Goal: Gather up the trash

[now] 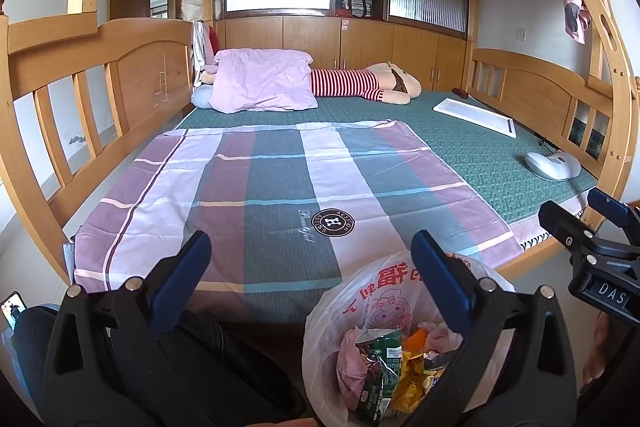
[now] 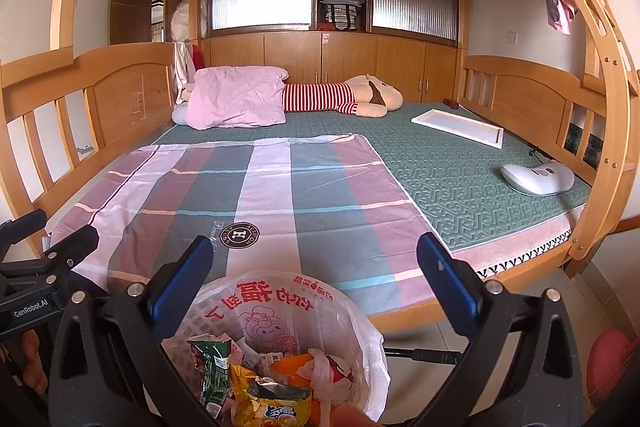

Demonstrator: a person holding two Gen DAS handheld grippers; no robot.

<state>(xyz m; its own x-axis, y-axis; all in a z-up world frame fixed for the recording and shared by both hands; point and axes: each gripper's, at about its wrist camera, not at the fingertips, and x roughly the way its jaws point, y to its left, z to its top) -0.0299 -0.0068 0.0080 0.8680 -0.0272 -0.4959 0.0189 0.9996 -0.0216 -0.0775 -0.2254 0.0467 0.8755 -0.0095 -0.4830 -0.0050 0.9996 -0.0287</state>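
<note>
- The left gripper (image 1: 310, 255) was held wide open above the near edge of the bed, with nothing between its blue fingers (image 1: 182, 275).
- The right gripper (image 2: 316, 267) was likewise spread wide and empty, with its blue fingers (image 2: 448, 283) apart over the bin.
- The trash bin (image 2: 360, 339), lined with a white plastic bag printed in red, stood on the floor just beside the bed's near edge, below both grippers.
- Inside it lay a green wrapper (image 2: 214, 367), a yellow snack packet (image 2: 272, 403), something orange and crumpled pink-white plastic.
- A plaid sheet (image 1: 260, 195) in pink, grey and white lay flat over the near half of the green mattress (image 1: 480, 155); it appeared bare of litter.
- Farther back lay a pink pillow (image 1: 264, 79) and a plush toy in a red-striped shirt (image 1: 376, 83).
- A white flat frame (image 1: 476, 115) and a white rounded device (image 1: 552, 165) rested on the mattress toward the right side.
- Wooden rails (image 1: 92, 75) of the bunk bed closed in both sides.
- A dark-clad leg (image 1: 224, 367) sat below the left gripper.
</note>
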